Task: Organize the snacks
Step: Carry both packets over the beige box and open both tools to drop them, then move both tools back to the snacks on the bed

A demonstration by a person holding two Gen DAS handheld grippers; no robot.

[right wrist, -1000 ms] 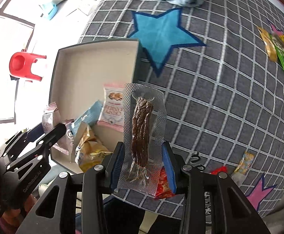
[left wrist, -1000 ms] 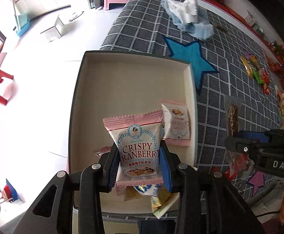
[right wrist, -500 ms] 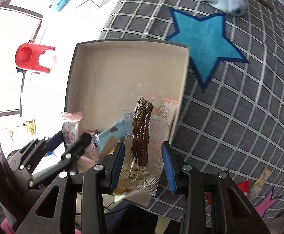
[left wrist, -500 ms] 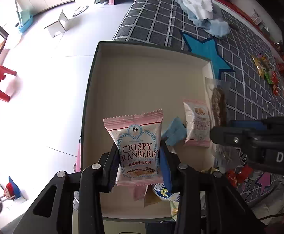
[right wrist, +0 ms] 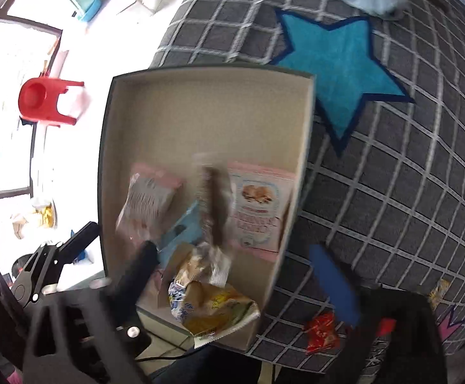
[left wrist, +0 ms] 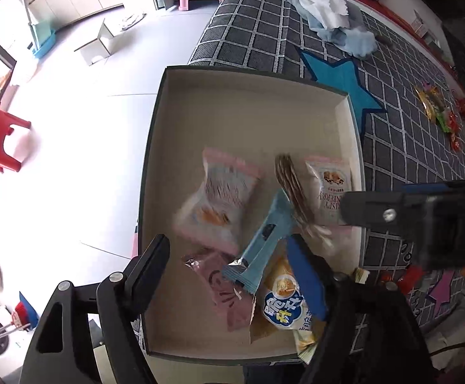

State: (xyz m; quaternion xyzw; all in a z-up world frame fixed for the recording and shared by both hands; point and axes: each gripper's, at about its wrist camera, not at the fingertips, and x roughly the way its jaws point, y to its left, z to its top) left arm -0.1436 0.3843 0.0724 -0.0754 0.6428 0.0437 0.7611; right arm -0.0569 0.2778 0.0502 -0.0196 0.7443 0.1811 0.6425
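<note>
Over the box (left wrist: 155,147), both the left tongs (left wrist: 229,275) and right tongs (right wrist: 242,275) are spread wide and empty, the blurred pink packet (left wrist: 216,201) and meat stick (left wrist: 291,188) seen inside it, so both should be lifted clear before the loose snacks (left wrist: 437,108) on the checked mat (left wrist: 392,147) are fetched.

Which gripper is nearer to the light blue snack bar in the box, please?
Left. The left gripper hangs open directly over the light blue snack bar; the right gripper, also open, hangs near the box right wall, beside it.
</note>
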